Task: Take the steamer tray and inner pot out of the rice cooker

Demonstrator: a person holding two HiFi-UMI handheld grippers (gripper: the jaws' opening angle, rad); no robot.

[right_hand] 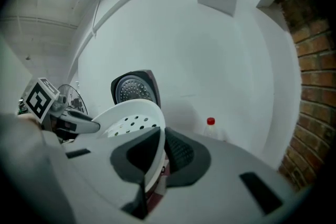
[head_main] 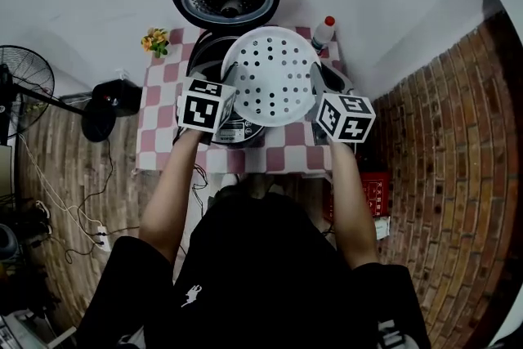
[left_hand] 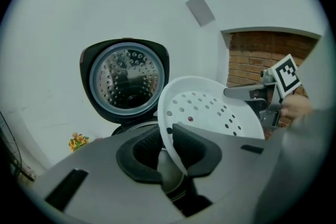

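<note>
The white perforated steamer tray [head_main: 270,75] hangs in the air over the open rice cooker [head_main: 225,0], held by its rim on both sides. My left gripper [head_main: 230,87] is shut on the tray's left rim [left_hand: 169,131]. My right gripper [head_main: 315,94] is shut on the right rim [right_hand: 157,147]. The cooker's lid [left_hand: 127,77] stands up, showing its metal inner plate. The cooker's body [head_main: 214,51] lies mostly hidden under the tray, and the inner pot cannot be made out.
The cooker stands on a small table with a pink-checked cloth [head_main: 158,86] against a white wall. A red-capped bottle [head_main: 324,32] stands at the back right, small flowers [head_main: 154,40] at the back left. A fan [head_main: 24,86] and cables are on the floor left; a brick wall [head_main: 458,143] is right.
</note>
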